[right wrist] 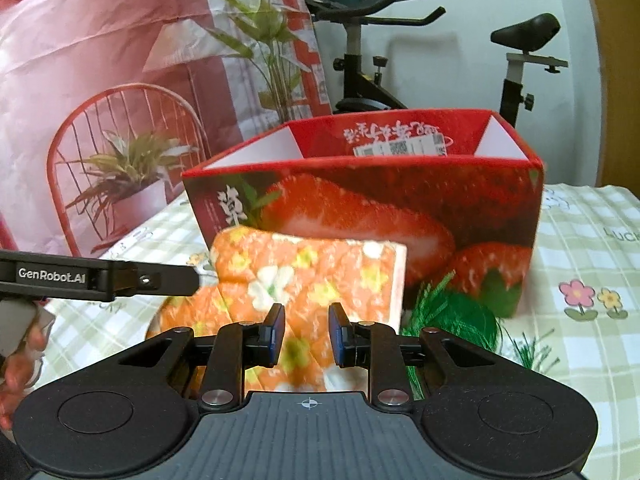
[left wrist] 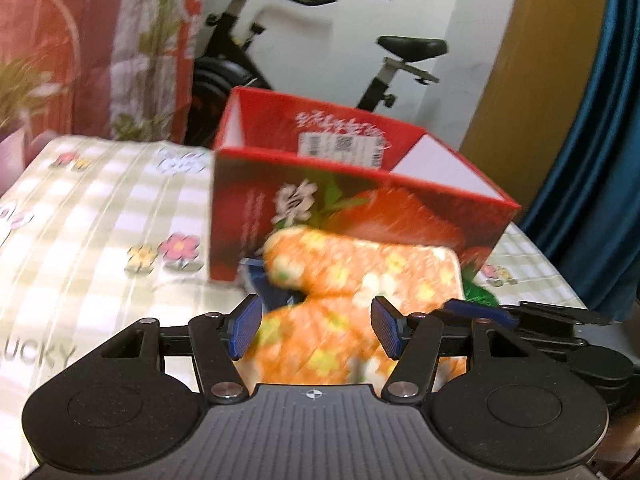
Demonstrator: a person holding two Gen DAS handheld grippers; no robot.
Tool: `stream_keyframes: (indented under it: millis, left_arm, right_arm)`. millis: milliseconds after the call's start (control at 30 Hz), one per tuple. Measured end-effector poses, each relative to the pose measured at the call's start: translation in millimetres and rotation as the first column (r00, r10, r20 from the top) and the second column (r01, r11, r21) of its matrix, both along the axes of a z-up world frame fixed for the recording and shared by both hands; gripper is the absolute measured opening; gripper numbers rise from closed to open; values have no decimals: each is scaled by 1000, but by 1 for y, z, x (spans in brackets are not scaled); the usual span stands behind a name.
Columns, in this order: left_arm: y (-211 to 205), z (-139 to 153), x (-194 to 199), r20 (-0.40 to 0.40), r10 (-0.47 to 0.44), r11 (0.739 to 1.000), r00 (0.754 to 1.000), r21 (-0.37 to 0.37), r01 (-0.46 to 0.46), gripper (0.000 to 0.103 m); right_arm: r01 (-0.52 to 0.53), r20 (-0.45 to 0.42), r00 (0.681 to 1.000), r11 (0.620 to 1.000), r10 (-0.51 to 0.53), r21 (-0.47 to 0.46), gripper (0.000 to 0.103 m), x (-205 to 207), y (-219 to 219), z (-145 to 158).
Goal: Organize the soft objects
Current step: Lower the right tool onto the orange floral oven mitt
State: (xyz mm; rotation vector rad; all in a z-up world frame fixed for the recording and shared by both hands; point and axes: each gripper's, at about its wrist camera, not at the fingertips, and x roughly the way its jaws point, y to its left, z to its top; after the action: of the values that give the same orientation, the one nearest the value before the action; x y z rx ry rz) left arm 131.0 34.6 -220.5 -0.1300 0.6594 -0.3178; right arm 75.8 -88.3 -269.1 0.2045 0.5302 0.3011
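Note:
An orange quilted mitt with yellow and white flowers (left wrist: pixel 360 280) is held up in front of an open red strawberry box (left wrist: pixel 352 200). My left gripper (left wrist: pixel 316 326) has its blue pads wide apart either side of the mitt's lower part; whether they touch it is unclear. My right gripper (right wrist: pixel 307 336) is closed to a narrow gap on the mitt's (right wrist: pixel 312 276) near edge. The left gripper's body shows at the left of the right wrist view, its tip at the mitt's left edge (right wrist: pixel 192 278). The box (right wrist: pixel 360 208) stands just behind.
A green tasselled soft thing (right wrist: pixel 452 316) lies right of the mitt by the box; it also shows in the left wrist view (left wrist: pixel 480 294). A checked flowered cloth (left wrist: pixel 100 220) covers the table. An exercise bike (right wrist: pixel 360 80) and a pink printed backdrop (right wrist: pixel 100 60) stand behind.

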Motion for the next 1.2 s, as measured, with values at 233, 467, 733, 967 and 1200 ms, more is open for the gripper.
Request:
stream_keyframes:
  millis: [233,467,733,967,1200]
  left_arm:
    - [22,-17,-14,-45,88,995,995,-35,-90,63]
    - [24,-24,-15,-66,110,993,992,-38,-113,63]
    - [16,-37,-14,-94,92,995,991,-25,-94,63]
    - [16,-40,-15,-101,100,994,990,-22,-102,63]
    - [19,-40,-15,-105,114,992,988,-35,-118,63]
  right_arm:
    - [60,6,998,998,-60,8,34,-8,-8,-8]
    - [106,-3,994,994,-106,20,46,-6,-17,-13]
    - [99,-32,995,995,-98,28,46,-4,-15,-21]
    - [55,27,998,998,-55,-28,48,-11,-2,-13]
    - [13,43,999,999,-11,-35,48,-13,4,-8]
